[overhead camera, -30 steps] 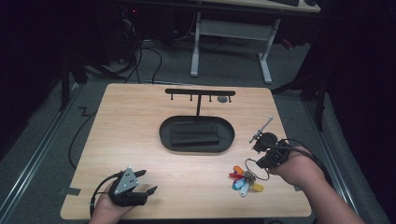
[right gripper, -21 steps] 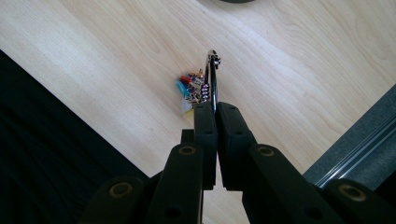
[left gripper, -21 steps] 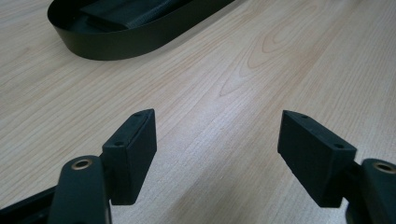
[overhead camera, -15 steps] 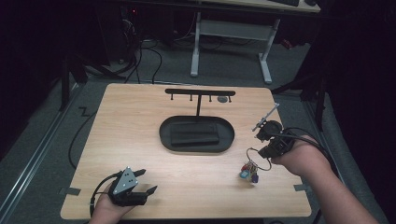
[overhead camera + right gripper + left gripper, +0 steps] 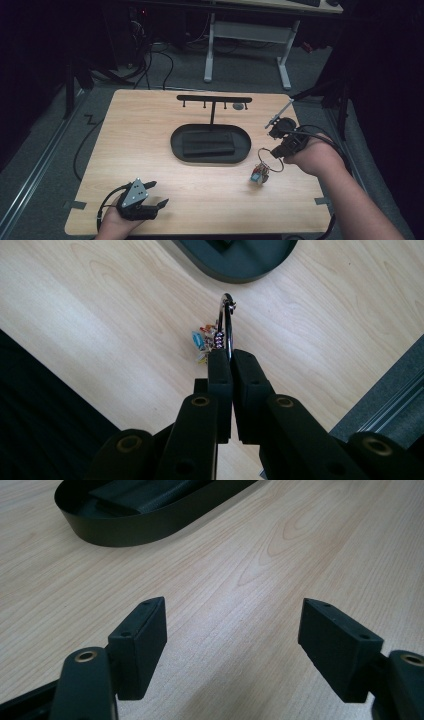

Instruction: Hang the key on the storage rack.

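Lifting the key ring (image 5: 227, 322) pinched in the closed right tool (image 5: 231, 357); next, likely hooking it on the rack (image 5: 214, 99) ahead; left tool (image 5: 232, 635) open.

Right tongs (image 5: 276, 151) rising away from the near right part of the table (image 5: 150, 130), key ring (image 5: 271, 159) coming up clamped between them, coloured keys (image 5: 259, 175) no longer lying spread flat, now dangling bunched beneath the ring
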A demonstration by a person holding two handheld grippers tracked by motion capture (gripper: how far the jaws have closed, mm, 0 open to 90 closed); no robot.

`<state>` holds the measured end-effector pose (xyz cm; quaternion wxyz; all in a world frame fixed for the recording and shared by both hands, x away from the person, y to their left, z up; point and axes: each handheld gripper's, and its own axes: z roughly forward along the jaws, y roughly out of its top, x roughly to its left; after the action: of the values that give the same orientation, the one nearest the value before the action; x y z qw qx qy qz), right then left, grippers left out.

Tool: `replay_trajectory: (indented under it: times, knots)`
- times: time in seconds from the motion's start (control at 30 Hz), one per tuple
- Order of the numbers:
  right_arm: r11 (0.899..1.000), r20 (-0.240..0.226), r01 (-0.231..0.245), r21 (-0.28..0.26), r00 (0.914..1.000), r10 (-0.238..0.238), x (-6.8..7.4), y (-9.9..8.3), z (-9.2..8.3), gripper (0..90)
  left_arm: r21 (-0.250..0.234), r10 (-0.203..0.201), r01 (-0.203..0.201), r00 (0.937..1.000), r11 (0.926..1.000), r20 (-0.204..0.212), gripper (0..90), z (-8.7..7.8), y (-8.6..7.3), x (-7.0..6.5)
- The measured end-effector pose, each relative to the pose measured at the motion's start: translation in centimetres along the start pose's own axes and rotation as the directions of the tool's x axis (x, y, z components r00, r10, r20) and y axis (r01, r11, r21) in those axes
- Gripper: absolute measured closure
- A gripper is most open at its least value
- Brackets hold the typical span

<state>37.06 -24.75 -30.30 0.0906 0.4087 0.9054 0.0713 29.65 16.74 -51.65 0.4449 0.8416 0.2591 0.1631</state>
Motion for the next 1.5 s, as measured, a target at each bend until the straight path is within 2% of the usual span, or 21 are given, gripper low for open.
replay_trajectory:
  times: [0.1, 0.13, 0.3, 0.33, 0.57, 0.6, 0.73, 0.77, 0.8, 0.87, 0.93, 0.97, 1.03, 1.17, 1.37, 1.5]
  knots:
    - [1.000, -0.002, 0.000, -0.009, 1.0000, 0.000, -0.2, 0.8, 0.1, 87.6, 0.001, 0.000, 0.000, 1.0000, 1.0000, -0.001, 28.2, 0.0, 0.0, 0.0]
    - [1.000, -0.005, -0.015, -0.011, 0.9999, 0.015, -0.3, 1.1, 0.1, 87.6, 0.000, -0.002, 0.002, 1.0000, 1.0000, -0.001, 28.2, 0.0, 0.0, 0.1]
    - [0.999, -0.002, -0.007, -0.032, 1.0000, 0.006, -0.9, 2.5, 0.0, 87.6, 0.003, -0.007, 0.007, 1.0000, 1.0000, 0.000, 28.2, 0.0, -0.1, 0.2]
    - [0.999, 0.000, -0.027, -0.033, 0.9996, 0.027, -1.0, 2.8, -0.1, 87.6, 0.000, -0.009, 0.009, 1.0000, 1.0000, -0.001, 28.3, 0.0, -0.1, 0.2]
    - [0.998, 0.008, -0.011, -0.065, 0.9999, 0.012, -1.9, 4.8, -0.1, 87.6, -0.002, -0.013, 0.013, 0.9999, 0.9999, -0.009, 28.4, -0.3, -0.3, 0.3]
    - [0.998, 0.007, -0.025, -0.061, 0.9996, 0.025, -1.9, 5.1, -0.1, 87.6, 0.001, -0.013, 0.013, 0.9999, 0.9999, -0.008, 28.4, -0.4, -0.3, 0.3]
    - [0.997, 0.013, -0.005, -0.075, 0.9999, 0.006, -2.4, 6.7, 0.0, 87.7, 0.002, -0.013, 0.013, 0.9998, 0.9999, -0.012, 28.6, -0.5, -0.4, 0.2]
    - [0.997, 0.013, -0.027, -0.074, 0.9995, 0.028, -2.4, 7.1, -0.1, 87.6, 0.002, -0.014, 0.014, 0.9998, 0.9999, -0.012, 28.7, -0.5, -0.4, 0.2]
    - [0.996, 0.015, -0.010, -0.084, 0.9998, 0.012, -2.8, 7.6, -0.1, 87.6, 0.002, -0.014, 0.014, 0.9998, 0.9999, -0.012, 28.7, -0.5, -0.4, 0.2]
    - [0.995, 0.010, -0.013, -0.102, 0.9999, 0.014, -3.4, 8.3, -0.3, 87.7, 0.004, -0.011, 0.011, 0.9999, 0.9999, -0.013, 28.8, -0.5, -0.4, 0.2]
    - [0.992, 0.004, -0.045, -0.114, 0.9990, 0.046, -4.2, 8.9, -0.3, 87.6, 0.008, 0.001, -0.001, 0.9998, 1.0000, -0.018, 28.8, -0.5, -0.4, 0.1]
    - [0.992, 0.001, -0.043, -0.119, 0.9991, 0.043, -4.7, 9.2, -0.1, 87.7, 0.008, 0.003, -0.003, 0.9999, 1.0000, -0.016, 28.8, -0.6, -0.4, 0.0]
    - [0.991, -0.002, -0.075, -0.112, 0.9972, 0.075, -5.2, 9.7, 0.4, 87.6, 0.007, 0.006, -0.006, 0.9998, 1.0000, -0.018, 28.8, -0.6, -0.4, 0.0]
    - [0.992, 0.009, -0.070, -0.101, 0.9975, 0.071, -5.9, 10.8, 1.2, 87.6, 0.023, 0.010, -0.010, 0.9999, 0.9997, -0.013, 28.8, -0.5, -0.5, 0.0]
    - [0.993, 0.019, -0.066, -0.095, 0.9975, 0.069, -6.7, 12.1, 2.1, 87.6, 0.021, 0.008, -0.007, 0.9999, 0.9997, -0.014, 28.7, -0.5, -0.6, 0.1]
    - [0.989, 0.010, -0.105, -0.105, 0.9943, 0.107, -7.7, 12.0, 2.8, 87.6, 0.025, 0.001, -0.001, 0.9999, 0.9997, -0.015, 28.7, -0.4, -0.7, 0.2]
